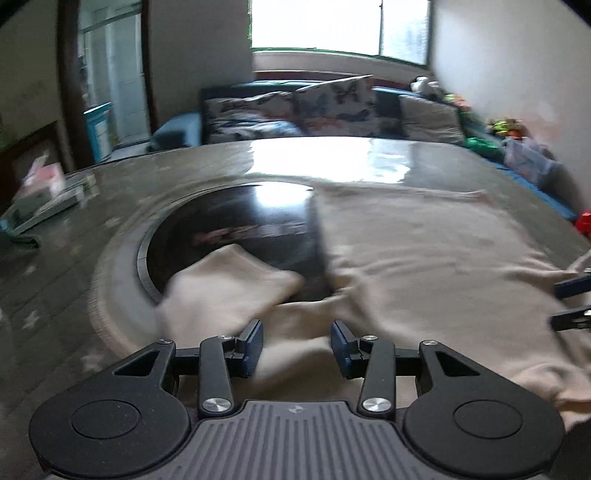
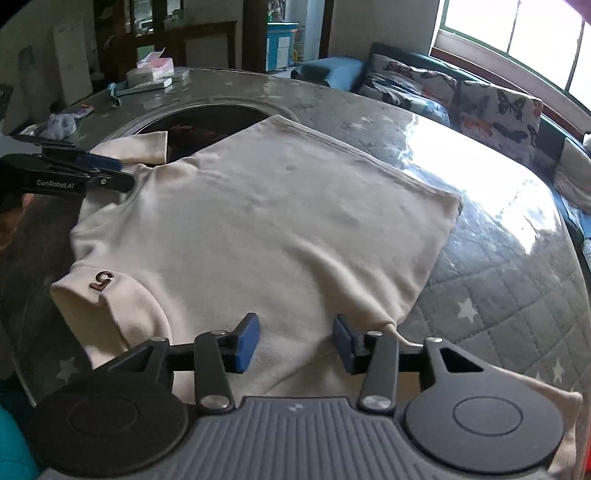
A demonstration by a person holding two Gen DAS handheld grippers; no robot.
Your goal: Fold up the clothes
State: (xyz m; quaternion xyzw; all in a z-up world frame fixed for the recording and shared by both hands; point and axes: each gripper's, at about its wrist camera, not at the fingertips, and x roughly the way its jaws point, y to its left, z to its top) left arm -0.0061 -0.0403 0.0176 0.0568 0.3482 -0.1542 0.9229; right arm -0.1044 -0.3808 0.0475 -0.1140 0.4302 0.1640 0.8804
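The jaws of the left gripper (image 1: 297, 345) are seen standing wide apart, with nothing held between them; cream cloth lies beneath the gap. The jaws of the right gripper (image 2: 295, 341) are likewise spread wide and hold nothing, and the shirt is seen below and between the blue pads (image 2: 246, 341).

The cream shirt (image 2: 266, 221) is spread flat on the table (image 2: 498, 280), front down or up cannot be told. One short sleeve (image 2: 110, 295), marked with a small dark "5" (image 2: 101, 279), is laid near the right gripper at the table's edge. The other sleeve (image 1: 229, 284) is laid over the dark round glass inset (image 1: 236, 229) in the tabletop, just ahead of the left gripper. The straight hem (image 2: 369, 162) is seen at the far side, away from both grippers. Part of the shirt's body also covers the inset's edge.

The table is covered by a grey quilted cloth with white stars under a glossy clear sheet. A tissue box (image 2: 155, 68) and some flat items are seen at the far edge. Beyond the table, a sofa with butterfly cushions (image 2: 495, 107) is placed under a bright window (image 1: 332, 26). The left wrist view is blurred.
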